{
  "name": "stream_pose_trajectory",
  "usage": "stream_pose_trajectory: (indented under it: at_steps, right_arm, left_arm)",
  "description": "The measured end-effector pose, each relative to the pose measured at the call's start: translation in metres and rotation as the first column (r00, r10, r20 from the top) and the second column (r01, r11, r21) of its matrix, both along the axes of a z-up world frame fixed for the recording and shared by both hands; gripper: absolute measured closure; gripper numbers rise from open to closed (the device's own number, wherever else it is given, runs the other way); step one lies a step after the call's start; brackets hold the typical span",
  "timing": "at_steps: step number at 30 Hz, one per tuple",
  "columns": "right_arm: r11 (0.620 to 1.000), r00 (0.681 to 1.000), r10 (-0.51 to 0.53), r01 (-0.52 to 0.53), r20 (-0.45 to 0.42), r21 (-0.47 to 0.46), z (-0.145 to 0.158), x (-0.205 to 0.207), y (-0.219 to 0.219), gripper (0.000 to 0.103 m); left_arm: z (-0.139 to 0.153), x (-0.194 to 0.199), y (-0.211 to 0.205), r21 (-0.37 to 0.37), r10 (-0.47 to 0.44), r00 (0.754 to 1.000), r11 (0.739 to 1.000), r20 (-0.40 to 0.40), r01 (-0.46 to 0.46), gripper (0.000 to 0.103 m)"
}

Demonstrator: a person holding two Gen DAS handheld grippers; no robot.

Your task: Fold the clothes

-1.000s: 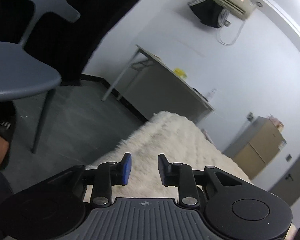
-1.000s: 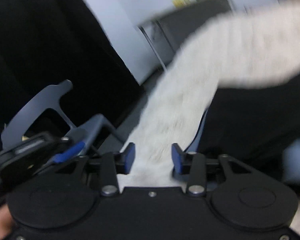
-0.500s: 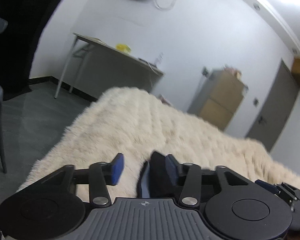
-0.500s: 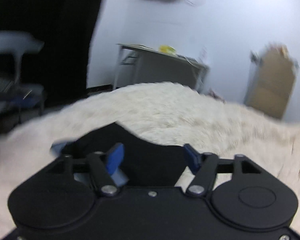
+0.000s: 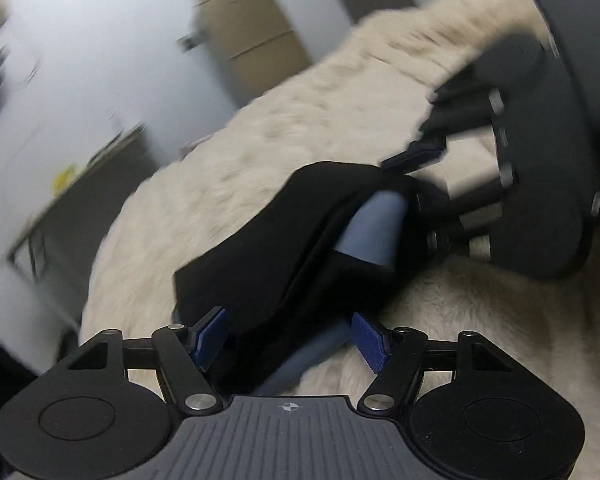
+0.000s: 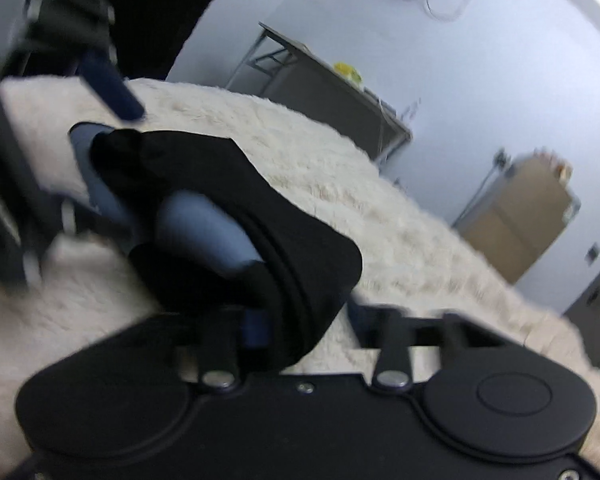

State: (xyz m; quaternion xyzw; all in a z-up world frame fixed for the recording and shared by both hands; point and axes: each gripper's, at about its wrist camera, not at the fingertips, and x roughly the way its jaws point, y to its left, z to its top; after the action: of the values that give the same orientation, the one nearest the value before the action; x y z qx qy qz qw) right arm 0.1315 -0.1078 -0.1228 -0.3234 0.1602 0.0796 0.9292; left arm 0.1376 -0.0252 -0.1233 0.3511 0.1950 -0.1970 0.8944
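Observation:
A black garment with blue-grey parts [image 5: 284, 240] lies bunched on a cream fluffy blanket [image 5: 260, 128]. It also shows in the right wrist view [image 6: 228, 200]. My left gripper [image 5: 290, 340] is open, its jaws on either side of the garment's near end. My right gripper [image 6: 308, 320] is open too, with the garment's edge between its jaws. In the left wrist view the right gripper [image 5: 416, 172] shows at the garment's far end. In the right wrist view the left gripper [image 6: 100, 128] shows blurred at the upper left.
The fluffy blanket [image 6: 340, 168] covers the whole work surface. A grey table [image 6: 324, 80] stands against the white wall behind. A brown cabinet [image 6: 520, 216] and a dark door [image 6: 596, 300] are at the right. Both views are motion-blurred.
Both grippers have swung from facing the room down to the garment on the blanket. Each gripper's jaws now stand wider, around an end of the garment.

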Motion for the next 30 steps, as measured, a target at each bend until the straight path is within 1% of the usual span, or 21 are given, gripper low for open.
stream_pose_trajectory:
  at_steps: [2, 5, 7, 9, 10, 11, 12, 14, 16, 19, 20, 21, 22, 23, 24, 25, 26, 27, 28, 29, 30]
  right_arm:
    - [1.000, 1.000, 0.001, -0.001, 0.007, 0.023, 0.000, -0.004, -0.009, 0.087]
    - [0.998, 1.000, -0.004, 0.003, 0.001, 0.058, -0.001, -0.005, -0.018, 0.087]
    - [0.999, 0.999, 0.032, -0.032, 0.009, -0.005, -0.009, -0.010, -0.017, 0.084]
    - [0.992, 0.996, 0.086, -0.084, 0.008, -0.094, -0.019, -0.017, -0.015, 0.081]
    - [0.980, 0.991, 0.130, -0.128, 0.004, -0.155, -0.027, -0.025, -0.015, 0.078]
    - [0.975, 0.988, 0.152, -0.150, 0.001, -0.164, -0.028, -0.031, -0.018, 0.077]
    - [0.975, 0.984, 0.178, -0.176, -0.003, -0.136, -0.025, -0.037, -0.023, 0.075]
    - [0.980, 0.981, 0.196, -0.196, -0.003, -0.021, -0.014, -0.047, -0.035, 0.037]
    - [0.981, 0.981, 0.194, -0.195, 0.019, 0.026, -0.009, -0.052, -0.040, 0.034]
    - [0.978, 0.978, 0.207, -0.207, 0.010, -0.024, -0.012, -0.055, -0.035, 0.035]
    - [0.975, 0.974, 0.224, -0.223, 0.023, -0.023, -0.011, -0.058, -0.033, 0.034]
    - [0.974, 0.973, 0.226, -0.226, 0.034, -0.019, -0.010, -0.060, -0.032, 0.034]
    - [0.974, 0.973, 0.225, -0.225, 0.049, -0.004, -0.008, -0.062, -0.031, 0.033]
    - [0.975, 0.973, 0.222, -0.223, 0.064, 0.013, -0.007, -0.063, -0.031, 0.033]
    - [0.977, 0.976, 0.207, -0.211, 0.075, 0.046, -0.006, -0.064, -0.031, 0.033]
    - [0.978, 0.979, 0.185, -0.192, 0.080, 0.086, -0.008, -0.063, -0.032, 0.033]
    - [0.978, 0.983, 0.166, -0.174, 0.080, 0.111, -0.010, -0.062, -0.032, 0.033]
    - [0.979, 0.985, 0.154, -0.162, 0.077, 0.122, -0.012, -0.061, -0.032, 0.033]
    - [0.979, 0.988, 0.134, -0.143, 0.073, 0.142, -0.017, -0.060, -0.032, 0.033]
    - [0.979, 0.989, 0.128, -0.137, 0.071, 0.150, -0.018, -0.060, -0.032, 0.033]
    - [0.979, 0.990, 0.121, -0.131, 0.070, 0.158, -0.019, -0.059, -0.032, 0.033]
  left_arm:
    - [-0.005, 0.007, -0.002, 0.003, -0.006, 1.000, 1.000, 0.014, 0.006, 0.040]
    - [-0.014, 0.006, 0.000, 0.055, -0.057, 0.998, 0.997, 0.037, 0.055, 0.039]
    - [-0.017, 0.008, 0.014, 0.070, -0.055, 0.998, 0.996, 0.035, 0.053, 0.040]
    - [-0.015, 0.009, 0.029, 0.053, -0.027, 1.000, 0.998, 0.010, 0.026, 0.040]
    - [-0.011, 0.010, 0.037, 0.031, -0.009, 1.000, 0.999, -0.010, 0.009, 0.040]
    - [-0.006, 0.010, 0.047, -0.012, 0.011, 0.999, 1.000, -0.031, -0.011, 0.041]
    - [0.000, 0.010, 0.057, -0.068, 0.030, 0.998, 0.997, -0.055, -0.034, 0.043]
    - [0.013, 0.013, 0.076, -0.209, 0.086, 0.991, 0.972, -0.099, -0.105, 0.043]
    - [0.020, 0.014, 0.085, -0.292, 0.102, 0.986, 0.947, -0.130, -0.137, 0.043]
    - [0.028, 0.015, 0.086, -0.366, 0.058, 0.985, 0.924, -0.160, -0.114, 0.043]
    - [0.034, 0.019, 0.093, -0.452, 0.023, 0.976, 0.884, -0.218, -0.122, 0.043]
    - [0.038, 0.025, 0.101, -0.536, -0.006, 0.961, 0.831, -0.275, -0.148, 0.042]
    - [0.040, 0.031, 0.106, -0.592, -0.019, 0.949, 0.786, -0.314, -0.180, 0.042]
    - [0.042, 0.043, 0.119, -0.694, -0.040, 0.918, 0.668, -0.395, -0.269, 0.041]
    - [0.041, 0.055, 0.125, -0.737, -0.043, 0.885, 0.573, -0.463, -0.357, 0.041]
    - [0.039, 0.063, 0.126, -0.736, -0.025, 0.862, 0.532, -0.507, -0.418, 0.041]
    - [0.038, 0.068, 0.124, -0.727, -0.007, 0.848, 0.519, -0.530, -0.450, 0.042]
    - [0.036, 0.076, 0.118, -0.688, 0.039, 0.833, 0.543, -0.552, -0.481, 0.043]
    - [0.033, 0.083, 0.112, -0.649, 0.074, 0.813, 0.561, -0.578, -0.513, 0.049]
    - [0.030, 0.086, 0.109, -0.621, 0.093, 0.793, 0.569, -0.602, -0.538, 0.069]
    - [0.027, 0.086, 0.108, -0.604, 0.107, 0.776, 0.566, -0.621, -0.561, 0.081]
